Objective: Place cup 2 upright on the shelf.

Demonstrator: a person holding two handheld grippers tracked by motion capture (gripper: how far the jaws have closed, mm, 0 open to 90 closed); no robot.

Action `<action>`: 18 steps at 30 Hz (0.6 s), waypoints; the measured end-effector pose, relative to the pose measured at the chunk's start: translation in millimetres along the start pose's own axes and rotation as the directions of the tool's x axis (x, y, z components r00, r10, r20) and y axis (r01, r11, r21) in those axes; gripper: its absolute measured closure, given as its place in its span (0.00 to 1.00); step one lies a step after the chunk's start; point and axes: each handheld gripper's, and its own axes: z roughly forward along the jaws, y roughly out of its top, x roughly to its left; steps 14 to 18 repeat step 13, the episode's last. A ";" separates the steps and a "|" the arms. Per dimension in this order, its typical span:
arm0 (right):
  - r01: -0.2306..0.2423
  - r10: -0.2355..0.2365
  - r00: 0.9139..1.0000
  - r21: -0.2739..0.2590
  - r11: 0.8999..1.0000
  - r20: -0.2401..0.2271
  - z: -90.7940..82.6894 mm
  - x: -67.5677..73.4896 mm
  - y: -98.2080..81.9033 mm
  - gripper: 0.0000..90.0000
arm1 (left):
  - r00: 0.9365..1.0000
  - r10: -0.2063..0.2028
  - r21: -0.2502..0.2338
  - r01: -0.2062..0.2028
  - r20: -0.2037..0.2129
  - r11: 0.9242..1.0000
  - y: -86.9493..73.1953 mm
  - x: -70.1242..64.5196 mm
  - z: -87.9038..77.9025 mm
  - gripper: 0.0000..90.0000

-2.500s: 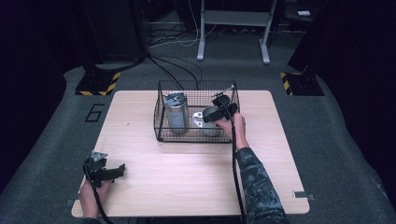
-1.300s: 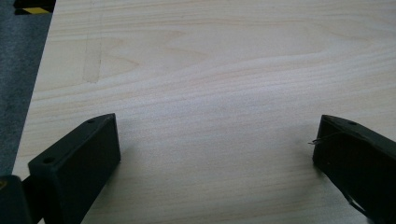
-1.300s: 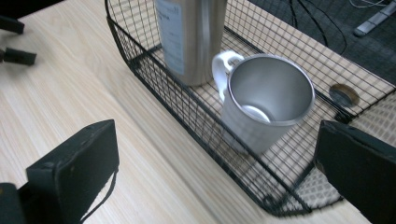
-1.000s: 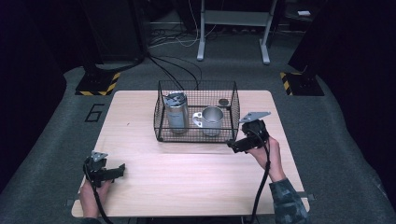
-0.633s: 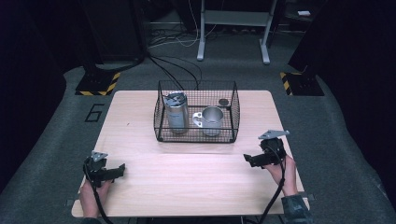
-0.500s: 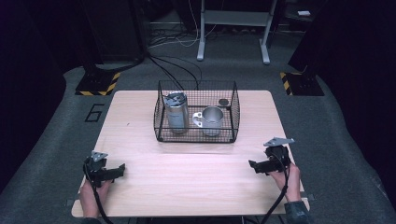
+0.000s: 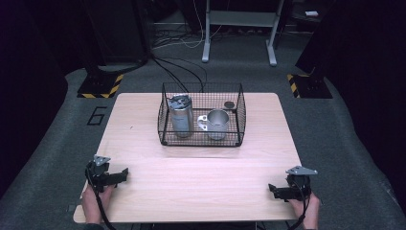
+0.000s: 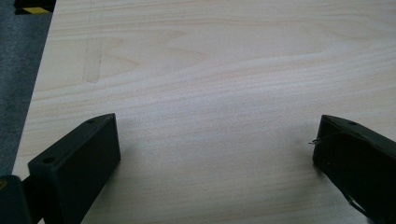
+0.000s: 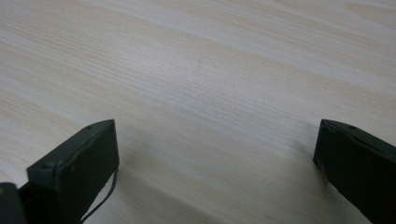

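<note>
Wooden table (image 7: 201,167): black wire basket (image 7: 201,115) holds 2 steel cups

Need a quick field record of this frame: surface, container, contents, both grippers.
surface: wooden table
container: black wire basket, far middle of the table
contents: steel tumbler at left, upright; metal mug at right, handle toward the tumbler; small dark round item in the far right corner, too small to identify
left gripper: near left corner, jaws wide apart, holding nothing
right gripper: near right corner, jaws wide apart, holding nothing
</note>
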 end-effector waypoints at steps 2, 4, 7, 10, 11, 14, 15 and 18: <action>0.006 -0.006 1.000 -0.025 1.000 0.009 -0.8 0.3 -4.3 0.00 | 1.000 0.000 0.000 0.000 0.000 1.000 0.0 0.0 -0.1 0.01; 0.009 -0.008 1.000 -0.035 0.999 0.026 -0.3 2.8 -6.7 0.00 | 1.000 0.000 0.000 0.000 0.000 1.000 0.0 0.0 0.0 0.01; 0.006 -0.005 1.000 -0.046 0.999 0.026 0.0 2.9 -7.4 0.00 | 1.000 0.000 0.000 0.000 0.000 1.000 -0.1 -0.1 -0.1 0.01; 0.012 -0.011 1.000 -0.043 0.999 0.024 0.3 2.3 -7.0 0.00 | 1.000 -0.001 0.000 0.001 -0.001 1.000 -0.1 -0.1 -0.1 0.01; 0.011 -0.010 1.000 -0.045 0.999 0.023 0.5 2.3 -7.0 0.00 | 1.000 -0.001 0.000 0.001 -0.001 1.000 -0.1 -0.1 -0.1 0.01; 0.011 -0.010 1.000 -0.045 0.999 0.023 0.4 2.4 -7.0 0.00 | 1.000 -0.001 0.000 0.001 -0.001 1.000 -0.1 -0.1 -0.1 0.01; 0.011 -0.010 1.000 -0.045 0.999 0.023 0.4 2.4 -7.0 0.00 | 1.000 -0.001 0.000 0.001 -0.001 1.000 -0.1 -0.1 -0.1 0.01; 0.011 -0.010 1.000 -0.045 0.999 0.023 0.4 2.4 -7.0 0.00 | 1.000 -0.001 0.000 0.001 -0.001 1.000 -0.1 -0.1 -0.1 0.01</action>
